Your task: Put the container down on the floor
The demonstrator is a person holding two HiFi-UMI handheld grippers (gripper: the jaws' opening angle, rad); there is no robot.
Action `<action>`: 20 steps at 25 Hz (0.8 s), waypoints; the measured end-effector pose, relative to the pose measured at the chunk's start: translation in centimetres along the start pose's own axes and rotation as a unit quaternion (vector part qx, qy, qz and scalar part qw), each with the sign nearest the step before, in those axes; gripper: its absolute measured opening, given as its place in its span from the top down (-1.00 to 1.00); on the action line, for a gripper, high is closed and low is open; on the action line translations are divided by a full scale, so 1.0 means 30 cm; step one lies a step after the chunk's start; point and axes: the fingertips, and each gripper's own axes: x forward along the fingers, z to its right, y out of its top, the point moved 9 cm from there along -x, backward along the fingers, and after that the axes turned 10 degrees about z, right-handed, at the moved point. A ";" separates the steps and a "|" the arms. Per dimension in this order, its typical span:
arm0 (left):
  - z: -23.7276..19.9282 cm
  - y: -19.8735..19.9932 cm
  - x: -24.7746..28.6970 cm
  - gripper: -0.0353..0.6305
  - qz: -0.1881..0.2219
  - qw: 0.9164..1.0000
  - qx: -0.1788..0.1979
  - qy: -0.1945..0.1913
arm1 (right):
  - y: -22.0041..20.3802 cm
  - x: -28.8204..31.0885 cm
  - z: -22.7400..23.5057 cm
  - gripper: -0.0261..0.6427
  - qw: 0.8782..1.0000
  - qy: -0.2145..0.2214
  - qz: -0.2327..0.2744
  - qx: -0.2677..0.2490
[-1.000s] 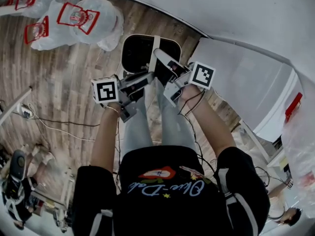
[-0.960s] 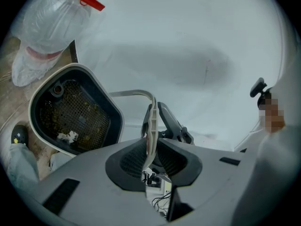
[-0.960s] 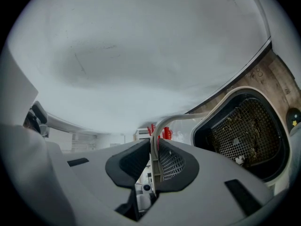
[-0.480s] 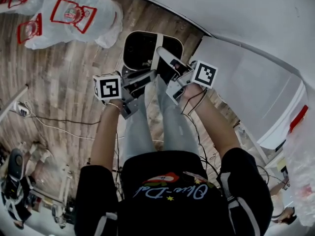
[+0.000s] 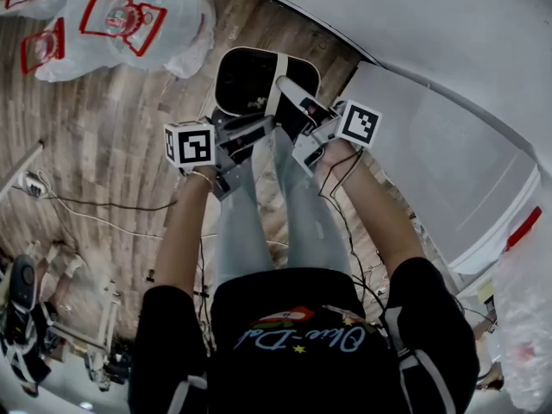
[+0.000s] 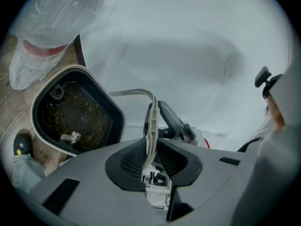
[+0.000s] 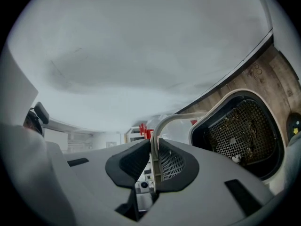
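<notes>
Forearms (image 5: 185,231) stretched forward side by side; left gripper (image 5: 248,134), right gripper (image 5: 300,112) each pinching handle (image 5: 274,80) (thin, beige) of container (image 5: 241,84).

Plastic bags (image 5: 138,24) run off the top edge; debris (image 6: 70,136) in the container (image 6: 106,91) is too small to identify.

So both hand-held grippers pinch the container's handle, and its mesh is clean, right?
Not clean: the left gripper view shows crumbs and a white scrap on the mesh of the container. The left hand-held gripper and right hand-held gripper do pinch its handle.
</notes>
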 end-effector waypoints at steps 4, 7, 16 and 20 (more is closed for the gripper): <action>-0.014 -0.003 0.004 0.73 -0.003 1.000 0.004 -0.001 | -0.001 -0.001 0.013 0.78 1.000 -0.001 -0.002 -0.001; -0.016 -0.004 0.005 0.73 -0.005 1.000 0.006 0.000 | -0.003 -0.005 0.015 0.78 1.000 -0.005 -0.001 -0.004; -0.037 -0.012 0.015 0.72 -0.005 1.000 0.003 0.000 | 0.000 -0.008 0.025 0.78 1.000 -0.022 0.000 -0.018; -0.035 -0.018 0.020 0.72 -0.001 1.000 0.008 -0.001 | 0.001 -0.009 0.028 0.78 0.999 -0.026 -0.001 -0.027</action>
